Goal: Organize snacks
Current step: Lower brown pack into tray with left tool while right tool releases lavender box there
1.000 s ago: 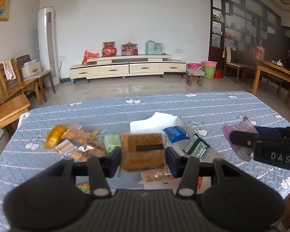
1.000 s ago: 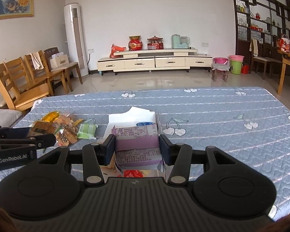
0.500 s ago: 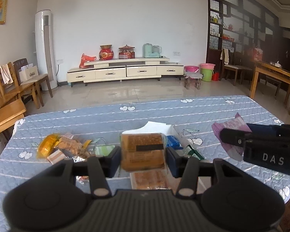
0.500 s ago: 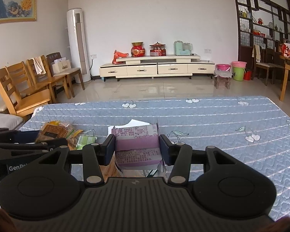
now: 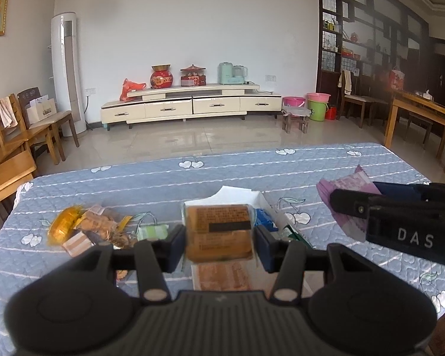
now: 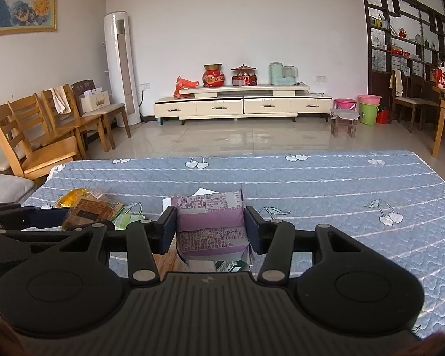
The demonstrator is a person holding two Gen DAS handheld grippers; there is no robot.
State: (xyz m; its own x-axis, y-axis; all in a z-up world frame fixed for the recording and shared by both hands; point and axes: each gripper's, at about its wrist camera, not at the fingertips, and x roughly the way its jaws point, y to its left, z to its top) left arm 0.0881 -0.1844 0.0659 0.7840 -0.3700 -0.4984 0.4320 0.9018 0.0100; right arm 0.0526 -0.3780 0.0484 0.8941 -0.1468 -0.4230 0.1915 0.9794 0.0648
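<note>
Both hands hover with loads above the white box [image 5: 253, 198] on the blue quilted table: the left gripper [image 5: 219, 246] clamps a brown snack packet [image 5: 218, 231] directly over it, the right gripper [image 6: 210, 231] pinches a purple snack packet [image 6: 210, 222] just beside.

Brown snack packet [image 5: 218, 231] farther from table [image 5: 252, 172].

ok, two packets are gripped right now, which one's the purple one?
The purple packet is in the right gripper. The left gripper holds the brown packet, set apart by a black bar on its label.
</note>
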